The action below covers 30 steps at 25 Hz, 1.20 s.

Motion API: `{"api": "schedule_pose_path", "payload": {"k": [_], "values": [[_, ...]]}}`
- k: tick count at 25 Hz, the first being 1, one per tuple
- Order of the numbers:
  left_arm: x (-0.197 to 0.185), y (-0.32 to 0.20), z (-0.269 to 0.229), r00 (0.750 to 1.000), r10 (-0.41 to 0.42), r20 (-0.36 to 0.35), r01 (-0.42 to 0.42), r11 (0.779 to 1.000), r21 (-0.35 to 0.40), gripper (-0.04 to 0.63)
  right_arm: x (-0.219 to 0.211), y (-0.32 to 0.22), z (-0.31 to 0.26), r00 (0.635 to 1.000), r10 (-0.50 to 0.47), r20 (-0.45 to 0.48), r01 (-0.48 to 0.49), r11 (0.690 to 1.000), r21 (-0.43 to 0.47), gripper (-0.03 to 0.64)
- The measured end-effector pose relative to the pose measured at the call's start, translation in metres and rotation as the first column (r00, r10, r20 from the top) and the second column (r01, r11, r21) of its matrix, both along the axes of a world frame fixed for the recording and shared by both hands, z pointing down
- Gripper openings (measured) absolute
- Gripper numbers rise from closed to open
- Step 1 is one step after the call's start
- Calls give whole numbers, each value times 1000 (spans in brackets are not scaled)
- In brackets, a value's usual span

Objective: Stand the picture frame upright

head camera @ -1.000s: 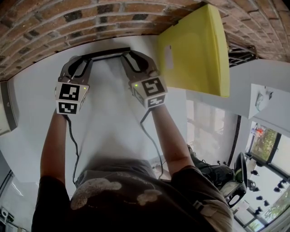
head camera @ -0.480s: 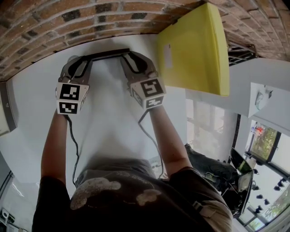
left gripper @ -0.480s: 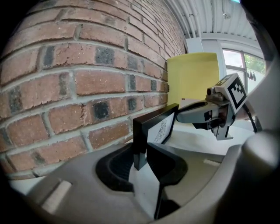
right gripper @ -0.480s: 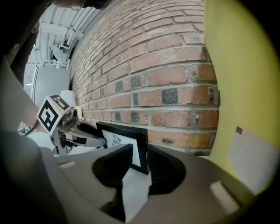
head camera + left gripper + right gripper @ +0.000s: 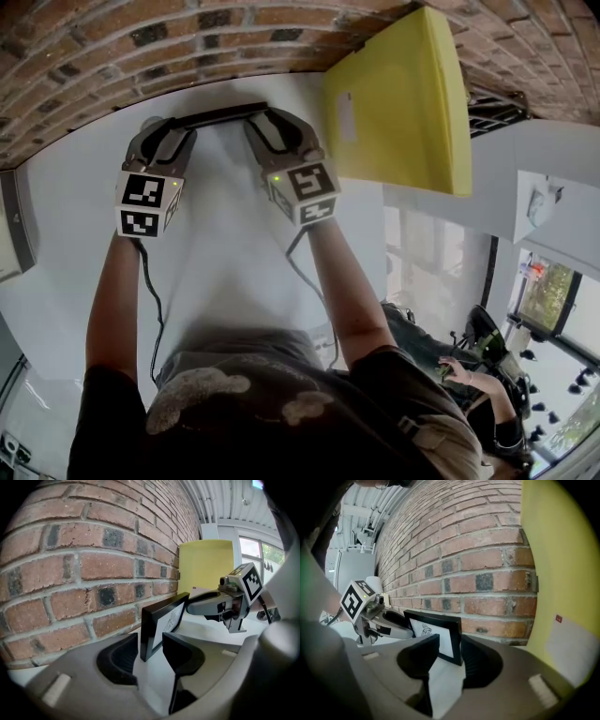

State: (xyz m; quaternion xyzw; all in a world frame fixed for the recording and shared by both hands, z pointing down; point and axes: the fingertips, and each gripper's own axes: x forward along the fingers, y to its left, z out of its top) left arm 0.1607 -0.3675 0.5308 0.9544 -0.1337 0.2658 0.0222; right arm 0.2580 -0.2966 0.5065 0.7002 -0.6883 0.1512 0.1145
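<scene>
The black picture frame (image 5: 220,114) stands upright on the white table, close to the brick wall (image 5: 141,47). Its white print faces me. My left gripper (image 5: 169,125) is at its left end and my right gripper (image 5: 265,117) at its right end. In the left gripper view the frame's end (image 5: 164,623) sits between the jaws of the left gripper (image 5: 150,651), which are opening, with a thin gap at the wall-side pad. In the right gripper view the frame (image 5: 433,632) also lies between the opening jaws of the right gripper (image 5: 451,656), and the pads look loose on it.
A large yellow board (image 5: 403,103) leans against the wall just right of the frame. The white table (image 5: 225,244) runs from the wall back to the person's body. A grey object (image 5: 9,225) sits at the far left edge. Windows lie off to the right.
Both grippers' jaws have spread slightly around the frame's ends. The right gripper has edged a little left. The frame has stayed upright by the wall.
</scene>
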Motion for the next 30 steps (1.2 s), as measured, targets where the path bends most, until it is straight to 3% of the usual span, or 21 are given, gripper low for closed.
{"api": "schedule_pose_path", "payload": {"k": [15,21,30], "values": [[0,-1,-4,1000,-13,-22,12,999,-44,204,0,1,1,1000,9,10,-9,1000,-14,163],[0,-6,-9,998,-36,-42,34,998,-46,116,4,-2,-2,999,20,28,-20,1000,1,158],[2,-10,-9,998,-41,-46,39,998,-45,120,8,-10,-3,999,22,23,-23,1000,10,140]]}}
